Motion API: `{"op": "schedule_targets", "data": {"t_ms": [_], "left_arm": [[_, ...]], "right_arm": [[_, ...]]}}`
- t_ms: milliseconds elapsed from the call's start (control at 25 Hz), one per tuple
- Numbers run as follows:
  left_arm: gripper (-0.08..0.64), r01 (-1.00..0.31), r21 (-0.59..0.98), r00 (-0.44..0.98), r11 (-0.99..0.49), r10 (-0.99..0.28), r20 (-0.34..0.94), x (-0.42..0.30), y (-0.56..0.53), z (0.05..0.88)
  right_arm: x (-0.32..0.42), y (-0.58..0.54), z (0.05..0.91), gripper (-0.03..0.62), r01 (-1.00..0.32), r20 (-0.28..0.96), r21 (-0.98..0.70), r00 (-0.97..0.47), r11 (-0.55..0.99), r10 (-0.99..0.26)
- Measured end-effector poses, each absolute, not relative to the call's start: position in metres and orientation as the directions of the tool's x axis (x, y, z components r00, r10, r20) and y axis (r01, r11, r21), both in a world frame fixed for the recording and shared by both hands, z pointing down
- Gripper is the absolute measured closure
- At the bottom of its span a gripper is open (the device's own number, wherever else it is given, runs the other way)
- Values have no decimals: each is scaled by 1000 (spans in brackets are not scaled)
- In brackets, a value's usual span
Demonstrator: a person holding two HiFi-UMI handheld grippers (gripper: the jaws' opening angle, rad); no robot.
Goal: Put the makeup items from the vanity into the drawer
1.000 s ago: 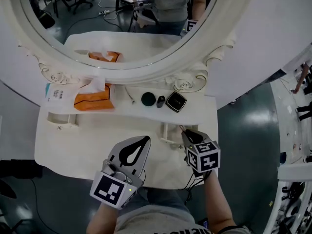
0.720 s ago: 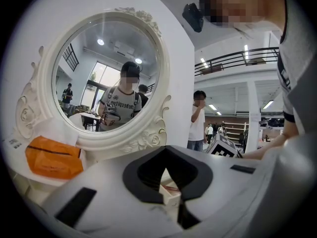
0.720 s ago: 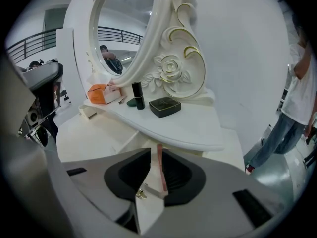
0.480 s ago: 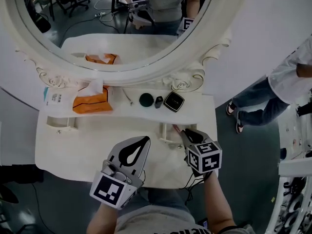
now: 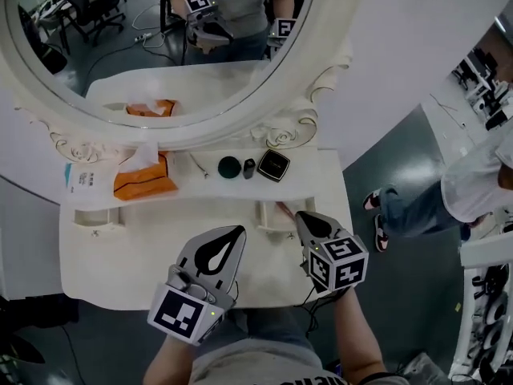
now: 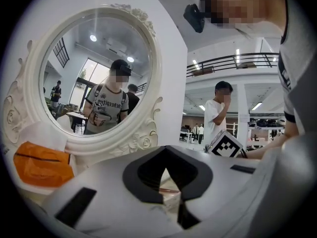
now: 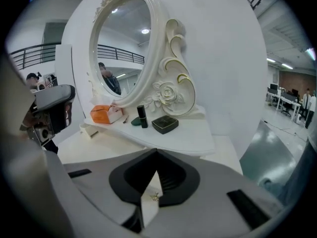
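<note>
Two grippers hover over a white desk (image 5: pixel 120 247), lower centre. Left gripper (image 5: pixel 239 230) fingers meet, empty. Right gripper (image 5: pixel 300 216) fingers have just closed on nothing beside a small drawer (image 5: pixel 266 215). Round compact (image 5: pixel 229 167), lipstick (image 5: pixel 249 168) and square case (image 5: pixel 273 165) sit mid-frame, above and apart from both.

Dim, even ceiling light; fisheye edges warp and blacken; the right gripper (image 7: pixel 156 155) looks blurred.
</note>
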State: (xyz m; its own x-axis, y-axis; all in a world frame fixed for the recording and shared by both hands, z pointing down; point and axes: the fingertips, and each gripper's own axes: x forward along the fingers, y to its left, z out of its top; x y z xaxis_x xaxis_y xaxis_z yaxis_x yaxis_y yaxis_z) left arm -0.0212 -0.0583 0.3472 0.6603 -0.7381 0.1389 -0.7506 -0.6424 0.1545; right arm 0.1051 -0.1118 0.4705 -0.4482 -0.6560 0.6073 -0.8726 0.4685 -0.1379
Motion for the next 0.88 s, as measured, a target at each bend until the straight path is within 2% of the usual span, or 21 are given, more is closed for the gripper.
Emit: {"op": "schedule_targets", "data": {"t_ms": [520,680,880], "left_arm": [[554,-641,129,768,-757,-632,103,-4,-47,337],[554,-598,158,802,-786,-582,139,4,-37,336],[554,-558,107,830,-823,-554,63,13,-33,322]], "right_arm": [[103,-78,423,580,-903,456,-194,-428,383,-780],[103,-65,407,580,-908,408,-206,-419,365,-811],[103,-48,387,580,-914,345,-206,-402,349,-848]]}}
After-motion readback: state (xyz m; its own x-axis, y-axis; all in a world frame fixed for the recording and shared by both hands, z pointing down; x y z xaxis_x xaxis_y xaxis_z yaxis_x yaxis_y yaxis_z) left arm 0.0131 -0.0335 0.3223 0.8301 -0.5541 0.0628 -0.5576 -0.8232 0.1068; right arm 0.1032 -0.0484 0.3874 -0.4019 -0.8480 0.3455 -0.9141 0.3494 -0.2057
